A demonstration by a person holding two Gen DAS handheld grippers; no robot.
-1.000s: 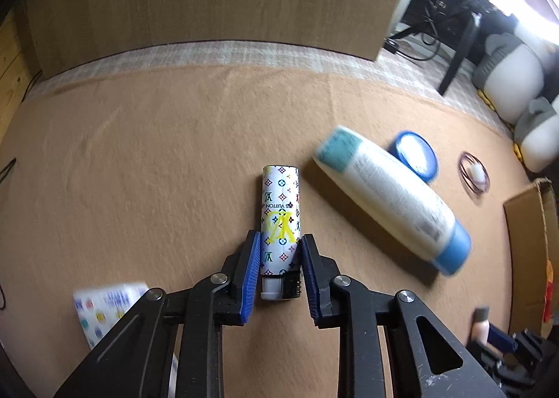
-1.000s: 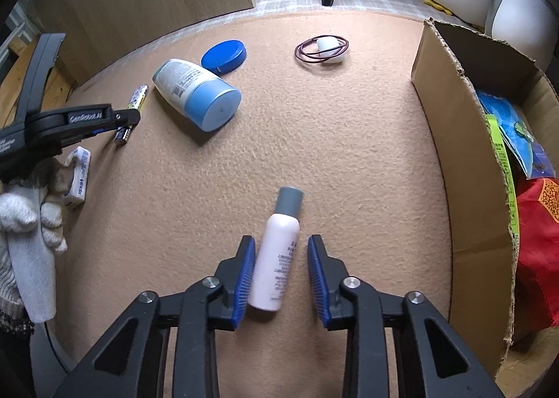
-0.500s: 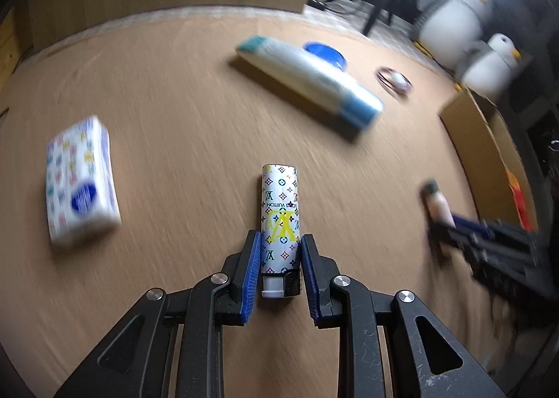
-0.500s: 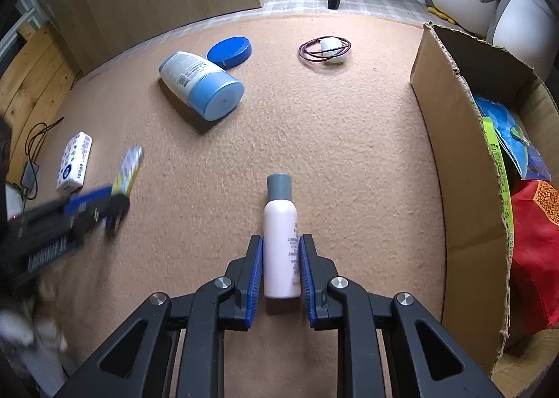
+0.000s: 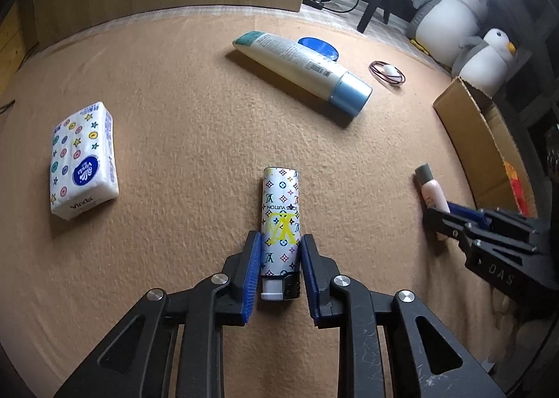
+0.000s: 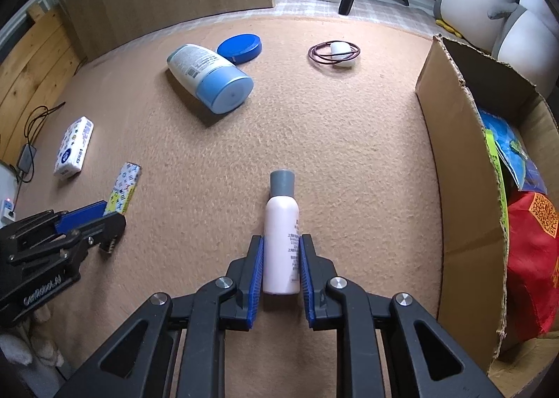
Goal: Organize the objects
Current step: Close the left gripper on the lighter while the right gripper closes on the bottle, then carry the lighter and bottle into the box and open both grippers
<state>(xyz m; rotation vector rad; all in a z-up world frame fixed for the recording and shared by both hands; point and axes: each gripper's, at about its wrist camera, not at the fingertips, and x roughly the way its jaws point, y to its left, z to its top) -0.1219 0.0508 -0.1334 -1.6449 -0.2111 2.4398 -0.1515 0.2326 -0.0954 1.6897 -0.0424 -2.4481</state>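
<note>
A: Left wrist view first. Our left gripper (image 5: 280,260) has its jaws clamped on the patterned lighter (image 5: 280,223); its long axis runs straight out along the fingers, striker end back between the pads.

B: Box (image 5: 484,139)? We see it far right in that view, with our right gripper (image 5: 454,214) between us and it.

A: Right wrist view. Our right gripper (image 6: 281,267) has its jaws squeezed on the pink bottle (image 6: 281,240), grey cap pointing forward, axis in line with the fingers.

B: Cardboard box (image 6: 457,167) sits just to its right, open top, bags already inside. The right one is much nearer, we reckon.

A: So we'd judge the bottle swings right over the near wall first; the lighter (image 6: 124,188) has the whole carpet (image 6: 332,125) to cross.
</note>
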